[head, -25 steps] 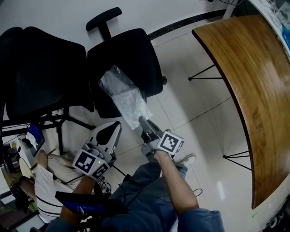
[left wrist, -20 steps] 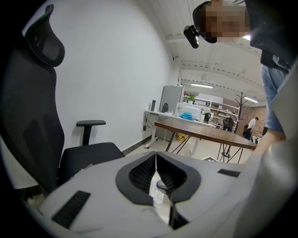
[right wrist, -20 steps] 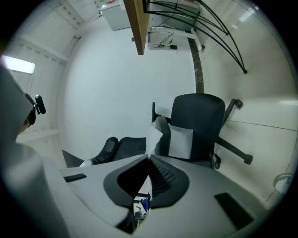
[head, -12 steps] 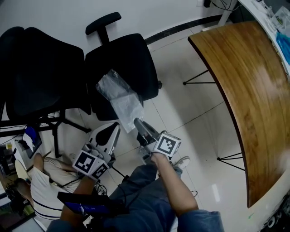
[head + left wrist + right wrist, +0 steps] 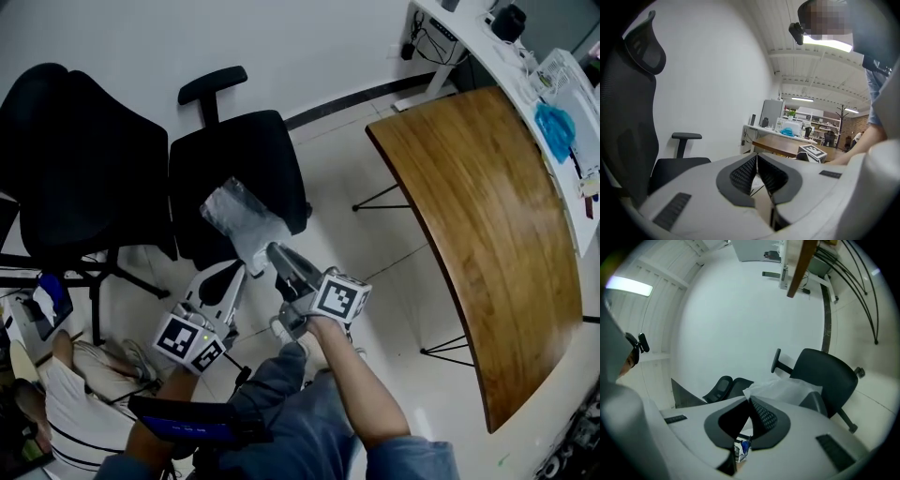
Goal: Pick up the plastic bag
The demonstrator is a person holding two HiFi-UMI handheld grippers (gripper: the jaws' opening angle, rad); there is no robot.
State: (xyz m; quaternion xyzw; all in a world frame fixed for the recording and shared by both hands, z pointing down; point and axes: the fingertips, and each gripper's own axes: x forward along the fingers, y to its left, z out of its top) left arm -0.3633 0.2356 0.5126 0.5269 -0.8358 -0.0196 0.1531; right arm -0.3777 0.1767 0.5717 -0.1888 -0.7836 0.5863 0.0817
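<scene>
Pale left gripper [image 5: 234, 274]: pads pressed together on nothing. It sits low, just beside its partner, taking no part in the carry.
Right gripper [image 5: 273, 251]: jaws clamped shut on the near edge of the plastic bag [image 5: 240, 214].
What's changed: over the last second the right gripper has risen, bag and all, and the left has drifted up a little with it.
Bag now: clear and crumpled, fanning out from the tips. It hangs in the air in front of the office chair [image 5: 239, 155] and seems to touch nothing but the jaws.
Meaning for the task: the pick looks essentially done. What's left, I'd say, is holding that pinch, since only a thin edge is in the grip.
Near edges: the seat's front rim lies under the bag. The armrest [image 5: 214, 82] stands further back, and a second chair [image 5: 89, 178] crowds the left.
Open room: the tiled floor [image 5: 361, 253] to the right is open.
Far edge: the curved rim of the wooden table [image 5: 478, 206] and its thin black table legs [image 5: 380, 197] are well apart.
</scene>
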